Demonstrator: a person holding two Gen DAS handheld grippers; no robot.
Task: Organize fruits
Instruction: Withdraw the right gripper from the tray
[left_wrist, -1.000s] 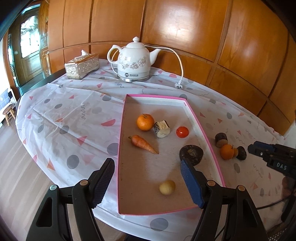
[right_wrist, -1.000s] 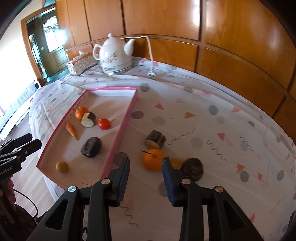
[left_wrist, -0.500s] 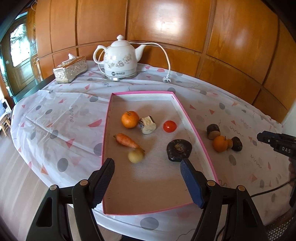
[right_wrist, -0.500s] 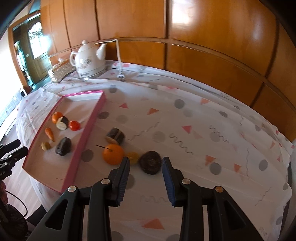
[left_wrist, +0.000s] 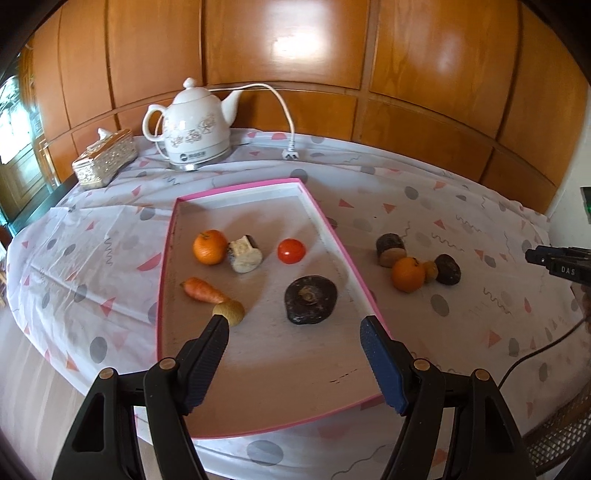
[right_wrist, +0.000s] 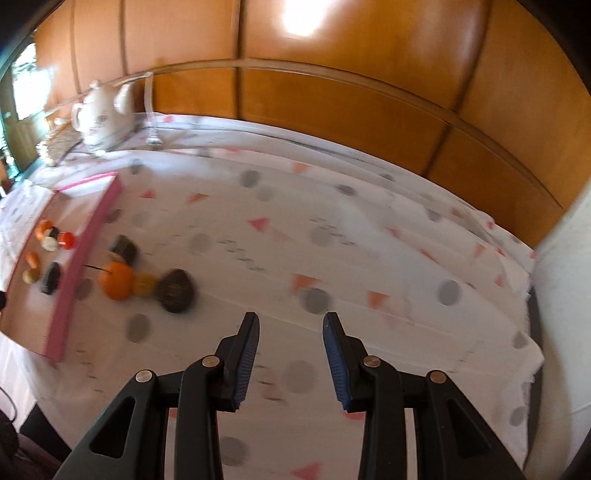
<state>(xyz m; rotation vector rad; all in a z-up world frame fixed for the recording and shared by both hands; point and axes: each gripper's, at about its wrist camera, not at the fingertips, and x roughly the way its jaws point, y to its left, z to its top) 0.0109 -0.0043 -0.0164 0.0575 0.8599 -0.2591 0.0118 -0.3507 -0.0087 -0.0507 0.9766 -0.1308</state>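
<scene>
Pink-rimmed tray (left_wrist: 334, 236) on bench holds 6 pieces, collected there as sorted. Right of tray: orange (left_wrist: 408, 274), 3 smaller pieces unsorted. Left tool (left_wrist: 295, 325) wide, empty, above tray. Right tool (right_wrist: 290, 325) narrow gap, empty, well right of orange.

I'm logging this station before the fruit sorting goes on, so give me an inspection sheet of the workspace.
Surface: table under a white patterned cloth.
Job's things: pink-rimmed tray holds an orange, tomato, carrot, a yellowish round fruit, a pale cut piece and a dark lump. Outside the tray: second orange and three small dark or brown pieces.
Clutter: white kettle, ornate box.
Grippers: left gripper open over the tray, empty; right gripper narrowly open above bare cloth, empty.
Cables: kettle cord, unplugged, plug lying on the cloth.
Surroundings: wood-panelled wall.
</scene>
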